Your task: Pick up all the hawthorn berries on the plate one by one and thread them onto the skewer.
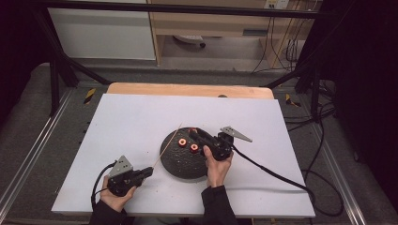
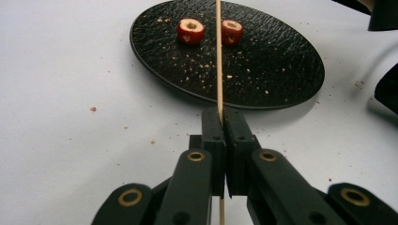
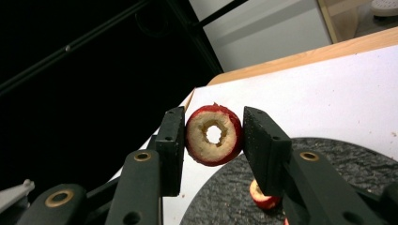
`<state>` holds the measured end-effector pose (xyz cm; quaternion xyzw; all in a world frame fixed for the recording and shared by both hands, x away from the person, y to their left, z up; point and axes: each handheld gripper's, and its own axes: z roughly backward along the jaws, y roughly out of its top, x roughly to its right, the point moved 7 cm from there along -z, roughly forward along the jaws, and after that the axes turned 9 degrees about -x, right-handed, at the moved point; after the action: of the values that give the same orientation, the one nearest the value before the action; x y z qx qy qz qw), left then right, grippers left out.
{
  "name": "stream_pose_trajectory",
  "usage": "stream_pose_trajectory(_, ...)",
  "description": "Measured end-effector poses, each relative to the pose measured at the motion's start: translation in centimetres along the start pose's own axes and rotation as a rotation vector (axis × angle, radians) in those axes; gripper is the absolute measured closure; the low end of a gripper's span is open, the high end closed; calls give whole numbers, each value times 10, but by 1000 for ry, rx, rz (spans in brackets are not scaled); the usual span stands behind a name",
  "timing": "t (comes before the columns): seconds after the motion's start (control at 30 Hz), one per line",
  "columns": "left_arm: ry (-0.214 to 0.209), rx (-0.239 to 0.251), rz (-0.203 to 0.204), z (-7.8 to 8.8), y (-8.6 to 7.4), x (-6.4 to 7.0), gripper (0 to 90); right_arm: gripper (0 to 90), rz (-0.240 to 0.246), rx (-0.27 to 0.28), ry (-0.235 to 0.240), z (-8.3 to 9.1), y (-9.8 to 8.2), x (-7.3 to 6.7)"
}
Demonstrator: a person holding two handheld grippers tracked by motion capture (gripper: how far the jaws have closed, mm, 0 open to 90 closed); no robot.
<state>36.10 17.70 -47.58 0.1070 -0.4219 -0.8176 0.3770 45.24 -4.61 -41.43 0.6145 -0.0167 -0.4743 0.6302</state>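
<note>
Right gripper view: right gripper point(image 3: 213, 138) fingers clamp cored red fruit ring point(image 3: 214, 135) above black plate point(image 3: 338, 164). Left gripper point(image 2: 224, 123) pinches skewer point(image 2: 218, 56). Align hole with tip, thread slowly.

I count three red fruit rings: two point(image 2: 190, 31) point(image 2: 232, 31) lie on my one black plate point(image 2: 281, 79), and one point(image 3: 214, 135) sits in my right tongs point(image 3: 213, 136). I have one thin stick point(image 2: 218, 56) in my left tongs point(image 2: 224, 123). That makes two tongs.

Left gripper point(image 1: 149, 171) fingers pinched shut; right gripper point(image 1: 192, 132) clamped (both hands low).
</note>
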Motion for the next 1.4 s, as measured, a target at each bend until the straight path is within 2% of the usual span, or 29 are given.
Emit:
stream_pose_trajectory(0.33, -14, 3, 12, -3, 0, 5, 880, 609, -35, 82, -7, -2, 14, 6)
stream_pose_trajectory(0.73, -29, -6, 10, -8, 2, 15, 880, 609, -60, 131, 0, -8, 20, 12)
stream_pose_trajectory(1.03, -43, -12, 11, -13, 2, 23, 879, 609, -72, 153, 12, -9, 22, 13)
stream_pose_trajectory(1.4, -53, -13, 12, -16, 3, 27, 879, 609, -65, 167, 9, -10, 20, 13)
